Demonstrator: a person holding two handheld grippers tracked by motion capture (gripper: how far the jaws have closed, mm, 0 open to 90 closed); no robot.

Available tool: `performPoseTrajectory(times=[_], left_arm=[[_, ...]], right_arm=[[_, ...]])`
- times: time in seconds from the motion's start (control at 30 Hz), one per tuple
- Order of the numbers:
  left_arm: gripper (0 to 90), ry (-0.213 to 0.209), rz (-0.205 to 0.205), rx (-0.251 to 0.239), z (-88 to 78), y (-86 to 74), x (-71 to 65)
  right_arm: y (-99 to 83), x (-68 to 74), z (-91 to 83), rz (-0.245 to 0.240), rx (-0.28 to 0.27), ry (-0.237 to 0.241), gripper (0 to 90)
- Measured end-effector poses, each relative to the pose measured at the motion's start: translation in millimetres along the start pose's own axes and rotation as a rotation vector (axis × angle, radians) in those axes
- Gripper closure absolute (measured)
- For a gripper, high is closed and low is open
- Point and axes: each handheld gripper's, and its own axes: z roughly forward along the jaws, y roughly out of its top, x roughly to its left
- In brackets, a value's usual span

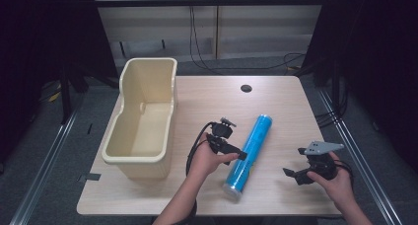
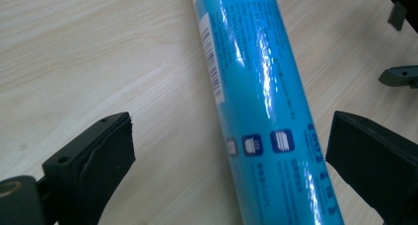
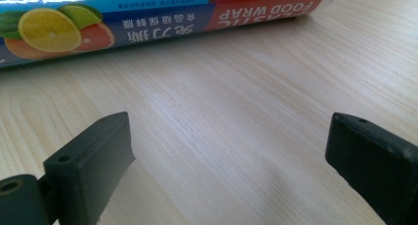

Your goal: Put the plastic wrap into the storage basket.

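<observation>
A long blue roll of plastic food wrap lies at a slant on the wooden table, near end toward the front edge. My left gripper is at the roll's left side, about halfway along it. In the left gripper view it stands open with the roll between its jaws, nearer the right one, touching neither. My right gripper is open to the right of the roll, apart from it. In the right gripper view it has only bare table between its jaws, and the roll's printed label lies beyond.
A cream plastic bin stands open at the table's left side. A dark round hole sits near the table's far edge. Bare wood lies between the roll and the bin. The right gripper's jaws show at the far right of the left gripper view.
</observation>
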Motion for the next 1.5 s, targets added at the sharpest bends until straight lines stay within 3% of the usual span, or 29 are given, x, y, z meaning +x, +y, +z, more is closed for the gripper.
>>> performPoseTrajectory(times=[0.2,0.3,0.57,0.63,0.67,0.73,0.97,1.5], left_arm=[[2.7,-0.026,-0.001,0.014,17.7,12.1,-8.3],[2.7,-0.02,0.011,0.027,23.0,15.4,-9.4],[3.1,-0.014,-0.007,0.026,37.5,22.8,-13.2],[3.5,-0.008,0.004,0.052,39.1,25.1,-13.3],[3.8,-0.007,-0.015,0.038,41.0,25.6,-15.1],[4.3,-0.002,0.007,0.059,42.6,27.2,-14.8],[5.7,0.008,-0.018,0.067,49.5,29.9,-15.1],[12.2,0.013,-0.018,0.102,60.5,37.2,-13.3]], right_arm=[[0.0,-0.6,-0.4,0.006,-0.003,0.001,3.7],[0.1,-0.2,0.4,0.001,-0.004,-0.001,3.7],[0.2,-0.8,0.0,0.006,-0.009,0.002,3.7],[0.0,-0.7,-0.1,0.013,-0.009,0.002,3.7],[0.0,-0.6,-0.1,0.012,-0.009,0.001,3.7],[-0.1,-0.4,-0.1,0.013,-0.008,0.002,3.7],[0.3,-0.5,0.0,0.007,-0.013,0.0,3.7],[-0.1,-1.6,-0.8,0.011,-0.015,-0.003,3.7]])
